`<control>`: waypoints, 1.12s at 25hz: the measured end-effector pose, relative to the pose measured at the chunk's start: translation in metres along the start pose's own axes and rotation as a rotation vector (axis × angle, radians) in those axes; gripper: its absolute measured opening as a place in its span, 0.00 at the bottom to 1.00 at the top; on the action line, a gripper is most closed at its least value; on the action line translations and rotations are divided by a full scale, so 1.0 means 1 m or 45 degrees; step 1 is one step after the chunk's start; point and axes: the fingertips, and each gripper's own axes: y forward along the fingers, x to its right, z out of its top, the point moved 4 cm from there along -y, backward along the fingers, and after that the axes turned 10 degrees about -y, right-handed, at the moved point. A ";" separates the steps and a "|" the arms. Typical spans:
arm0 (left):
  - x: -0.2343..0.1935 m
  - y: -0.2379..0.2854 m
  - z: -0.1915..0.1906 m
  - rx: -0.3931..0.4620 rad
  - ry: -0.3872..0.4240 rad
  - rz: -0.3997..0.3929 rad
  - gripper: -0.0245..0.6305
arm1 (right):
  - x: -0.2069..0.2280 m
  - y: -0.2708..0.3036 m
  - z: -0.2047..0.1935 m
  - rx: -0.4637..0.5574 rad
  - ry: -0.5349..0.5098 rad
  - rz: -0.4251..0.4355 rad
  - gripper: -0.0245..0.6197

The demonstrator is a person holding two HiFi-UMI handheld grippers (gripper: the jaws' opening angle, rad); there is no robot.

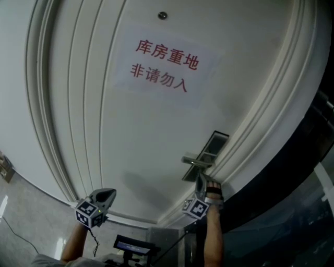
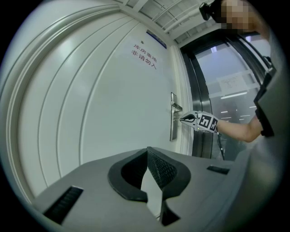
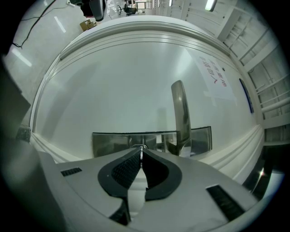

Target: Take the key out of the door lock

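Observation:
A white panelled door (image 1: 146, 130) carries a steel lock plate (image 1: 210, 148) with a lever handle (image 1: 197, 160). My right gripper (image 1: 201, 182) is level at the plate just below the handle. In the right gripper view its jaws (image 3: 141, 150) are shut on the thin metal key (image 3: 139, 146), which stands in the plate (image 3: 108, 144) beside the handle (image 3: 181, 113). The left gripper view shows the same from the side, with the right gripper (image 2: 183, 119) at the plate (image 2: 173, 132). My left gripper (image 1: 106, 197) hangs well to the left, off the door, shut (image 2: 147, 150) on nothing.
A paper sign with red characters (image 1: 166, 65) is stuck high on the door under a peephole (image 1: 163, 15). A dark frame and glass panel (image 1: 292, 187) border the door on the right. A small screen (image 1: 133, 244) shows at the bottom edge.

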 end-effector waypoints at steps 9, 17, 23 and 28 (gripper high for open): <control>0.002 -0.016 -0.001 0.008 0.004 0.018 0.05 | 0.001 -0.014 0.001 -0.001 0.010 -0.010 0.07; 0.012 -0.040 0.000 -0.003 0.020 -0.013 0.05 | 0.001 -0.060 0.007 -0.008 0.143 -0.006 0.07; 0.016 -0.072 0.000 0.005 0.040 -0.019 0.05 | -0.007 -0.100 0.015 -0.017 0.337 0.034 0.07; 0.017 -0.098 0.000 0.015 0.038 -0.037 0.05 | -0.004 -0.144 0.025 -0.016 0.607 0.033 0.07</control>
